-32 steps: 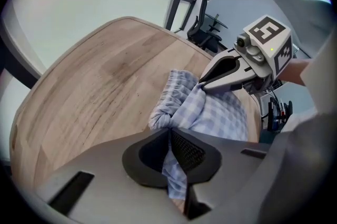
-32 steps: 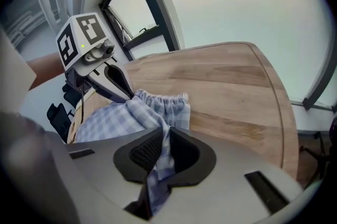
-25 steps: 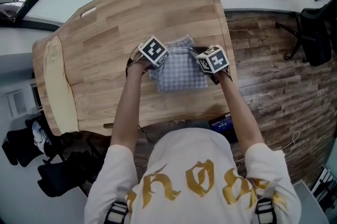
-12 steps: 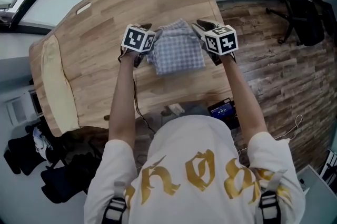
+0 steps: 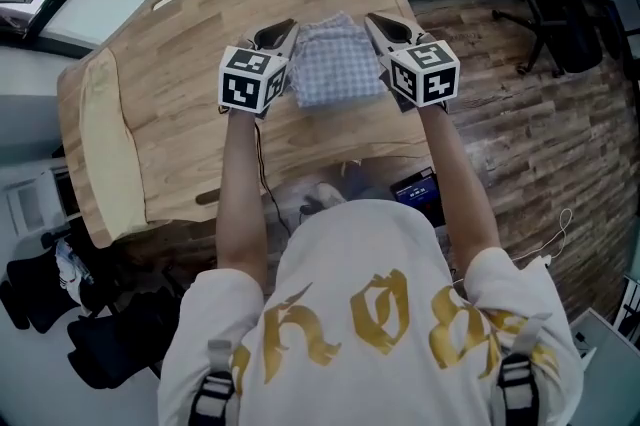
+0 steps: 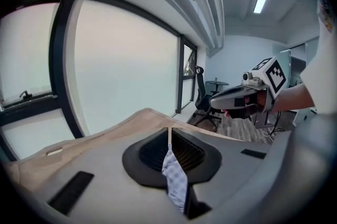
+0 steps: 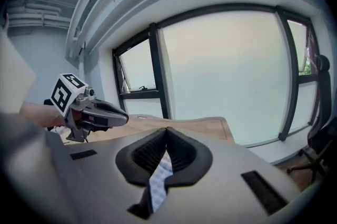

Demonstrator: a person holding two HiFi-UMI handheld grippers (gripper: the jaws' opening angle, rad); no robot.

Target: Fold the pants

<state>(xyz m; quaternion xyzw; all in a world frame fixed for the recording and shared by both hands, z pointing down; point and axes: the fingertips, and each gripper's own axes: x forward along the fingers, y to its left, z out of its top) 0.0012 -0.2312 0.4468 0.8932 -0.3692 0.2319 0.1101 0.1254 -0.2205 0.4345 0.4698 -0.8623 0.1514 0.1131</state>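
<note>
The pants [image 5: 338, 61] are a small folded bundle of blue-and-white check cloth, hanging between my two grippers above the wooden table [image 5: 190, 44]. My left gripper [image 5: 284, 33] is shut on the bundle's left edge. In the left gripper view a strip of the check cloth [image 6: 175, 179] hangs out of the closed jaws [image 6: 169, 136]. My right gripper [image 5: 378, 22] is shut on the right edge, and the right gripper view shows the check cloth [image 7: 158, 182] pinched in its jaws [image 7: 167, 138]. Both grippers point slightly downward, side by side.
A cream pad [image 5: 105, 154] lies along the table's left edge. Large windows stand beyond the table's far side. A black office chair [image 5: 572, 19] stands on the wood floor at the right. Dark bags [image 5: 60, 299] lie on the floor at the lower left.
Both grippers were down on the pants on the table, then stood at the bundle's two sides. They have now risen and tilted up toward level, each with an edge of the cloth in its jaws.
</note>
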